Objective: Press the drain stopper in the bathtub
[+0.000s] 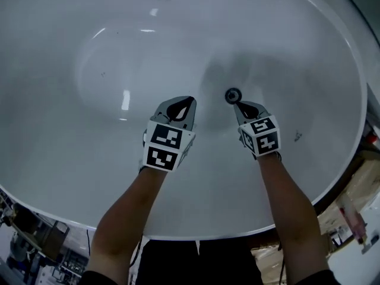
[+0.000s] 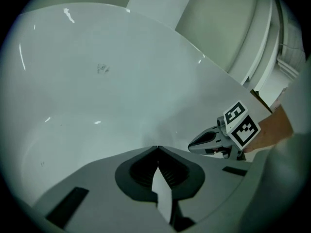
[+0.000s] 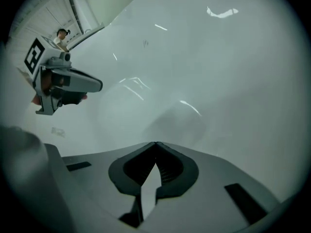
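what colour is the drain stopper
The drain stopper is dark, nearly black, against the white bathtub; head view shows it best.

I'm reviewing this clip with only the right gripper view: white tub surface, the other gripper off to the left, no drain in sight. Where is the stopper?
Observer: The head view shows the small round dark drain stopper on the floor of the white bathtub, just beyond the tip of the right gripper.
Operator: Is the tip touching it?
Observer: It sits at the stopper's near edge; from above I cannot confirm contact.
Operator: And the left gripper?
Observer: The left gripper is to the left of the stopper, clearly apart from it, fingers together on nothing.
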